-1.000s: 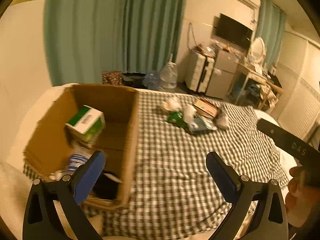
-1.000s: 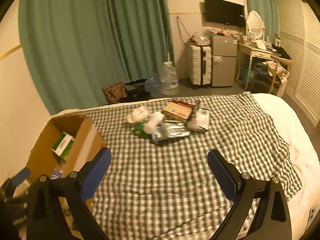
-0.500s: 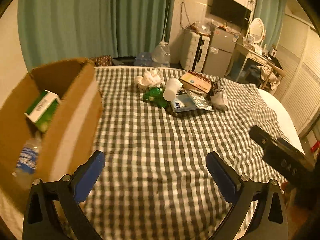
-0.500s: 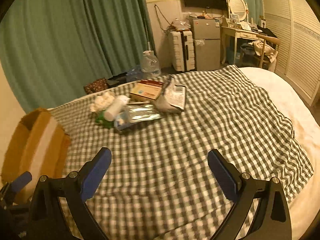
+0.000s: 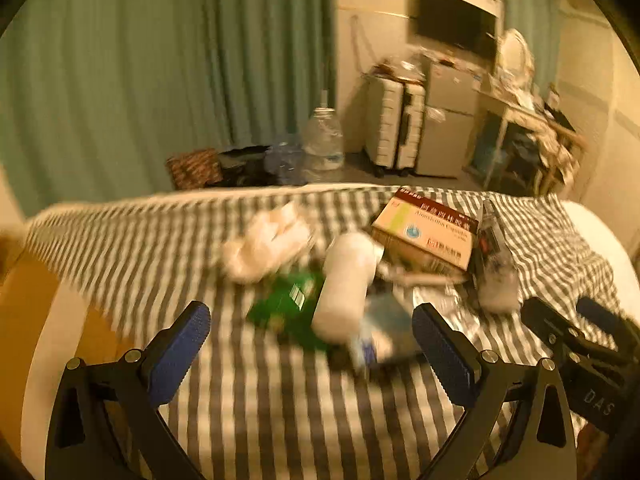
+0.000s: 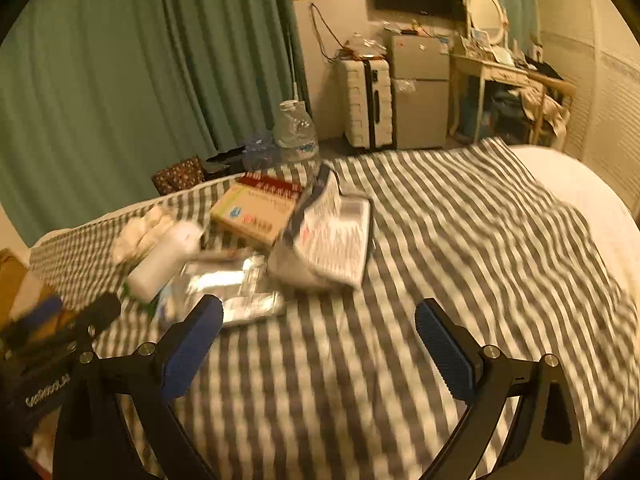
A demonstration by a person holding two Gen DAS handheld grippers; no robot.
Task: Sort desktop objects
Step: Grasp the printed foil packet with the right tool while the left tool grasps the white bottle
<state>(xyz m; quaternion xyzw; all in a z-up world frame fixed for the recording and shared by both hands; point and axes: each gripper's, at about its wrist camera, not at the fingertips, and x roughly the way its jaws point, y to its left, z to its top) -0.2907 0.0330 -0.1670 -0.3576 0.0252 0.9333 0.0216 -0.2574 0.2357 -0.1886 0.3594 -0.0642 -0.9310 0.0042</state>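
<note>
A pile of objects lies on the checked cloth: a white bottle on its side, a green packet, crumpled white tissue, a tan medicine box and a grey pouch. My left gripper is open just short of the bottle and green packet, nothing between its fingers. My right gripper is open too, near a silver foil pack and the printed grey pouch. The medicine box and white bottle lie beyond.
A cardboard box edge shows at the far left. Beyond the cloth stand green curtains, a large water jug, a white suitcase, a small fridge and a cluttered desk.
Both grippers have moved forward toward the pile, which now looks much larger. The left view has swung right, away from the cardboard box. Both stay open and empty.
</note>
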